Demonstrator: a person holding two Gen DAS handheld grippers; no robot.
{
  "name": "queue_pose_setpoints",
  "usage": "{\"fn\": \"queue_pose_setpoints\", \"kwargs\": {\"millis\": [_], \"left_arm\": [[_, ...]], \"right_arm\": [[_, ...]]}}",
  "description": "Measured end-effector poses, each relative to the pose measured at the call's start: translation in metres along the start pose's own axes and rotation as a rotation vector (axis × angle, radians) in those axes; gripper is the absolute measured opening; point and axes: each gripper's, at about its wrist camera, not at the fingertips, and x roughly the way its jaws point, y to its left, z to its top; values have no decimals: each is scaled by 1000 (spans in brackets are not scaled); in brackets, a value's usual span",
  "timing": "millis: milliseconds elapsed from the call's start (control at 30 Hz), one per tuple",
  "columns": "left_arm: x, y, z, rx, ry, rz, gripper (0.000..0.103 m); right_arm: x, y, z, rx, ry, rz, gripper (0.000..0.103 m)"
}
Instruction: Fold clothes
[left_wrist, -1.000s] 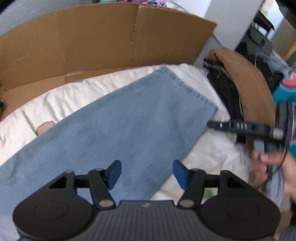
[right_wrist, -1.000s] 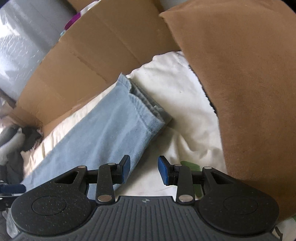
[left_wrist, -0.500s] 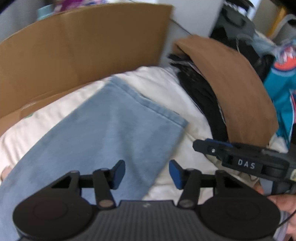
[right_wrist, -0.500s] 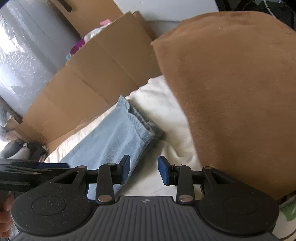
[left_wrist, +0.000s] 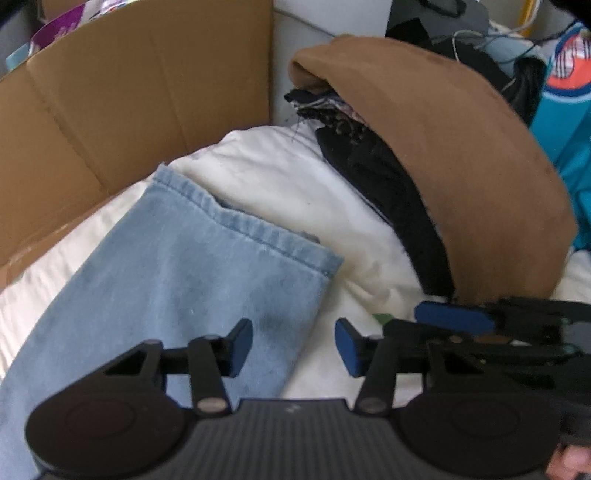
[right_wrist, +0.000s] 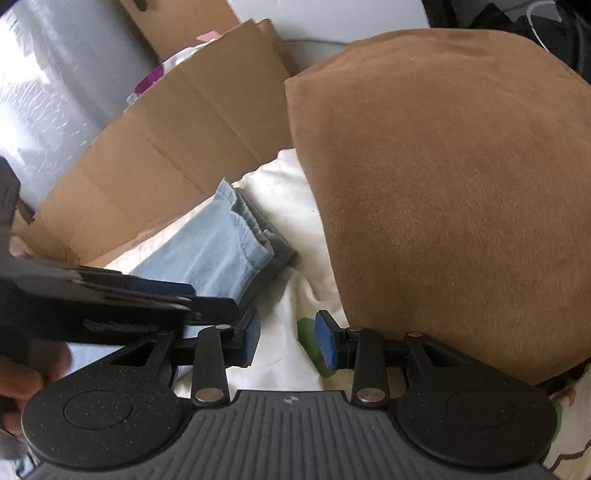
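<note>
A pair of light blue jeans (left_wrist: 192, 280) lies flat on a white sheet (left_wrist: 280, 184), its hemmed leg end toward the far right. My left gripper (left_wrist: 293, 347) is open and empty, low over the leg near the hem's right corner. The jeans also show in the right wrist view (right_wrist: 218, 251), left of centre. My right gripper (right_wrist: 288, 341) is open and empty above the white sheet (right_wrist: 291, 280), just right of the hem. It also shows in the left wrist view (left_wrist: 454, 317) at the right, close beside the left one.
A stack of folded clothes with a brown garment (left_wrist: 458, 155) on top and dark ones (left_wrist: 384, 177) under it stands right of the jeans. A cardboard wall (left_wrist: 122, 110) runs behind. A teal garment (left_wrist: 569, 122) lies at far right.
Both grippers have moved toward the hem end of the jeans and come close together. The left gripper's jaws have narrowed a little; the right gripper's jaws have opened a little wider.
</note>
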Motion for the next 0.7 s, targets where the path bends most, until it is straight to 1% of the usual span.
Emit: {"fn": "queue_pose_setpoints", "kwargs": {"millis": [33, 67, 100, 167, 233, 300, 367, 400, 433, 467, 500, 533, 567, 600, 700], "left_arm": [[4, 0, 0, -7, 4, 6, 55], [8, 0, 1, -15, 13, 13, 58], [12, 1, 2, -23, 22, 19, 59], [17, -1, 3, -5, 10, 32, 61], [21, -3, 3, 17, -1, 49, 61], [22, -5, 5, 35, -17, 63, 58], [19, -5, 6, 46, -38, 74, 45], [17, -5, 7, 52, -48, 80, 42], [14, -4, 8, 56, -60, 67, 36], [10, -4, 8, 62, -73, 54, 33], [6, -3, 9, 72, -87, 48, 31], [3, -2, 10, 80, -98, 43, 23], [1, -1, 11, 88, -108, 37, 9], [-1, 1, 13, 87, -113, 23, 6], [-6, 7, 20, 71, -132, -2, 6]], "right_arm": [[0, 0, 1, -1, 1, -4, 39], [1, 1, 1, -2, 1, -7, 39], [1, 1, 2, -3, 2, -11, 39], [2, 2, 3, -7, 4, -18, 39], [3, 4, 3, -20, 9, -25, 39], [5, 5, 3, -33, 16, -30, 39], [6, 7, 5, -45, 23, -35, 39], [8, 8, 5, -54, 26, -38, 39], [9, 10, 7, -63, 28, -40, 39], [10, 11, 8, -71, 28, -39, 39], [11, 13, 10, -77, 26, -37, 39], [12, 14, 12, -84, 20, -32, 39], [13, 16, 13, -90, 14, -28, 39], [14, 18, 15, -95, 6, -25, 39], [19, 22, 22, -98, -21, -11, 39]]}}
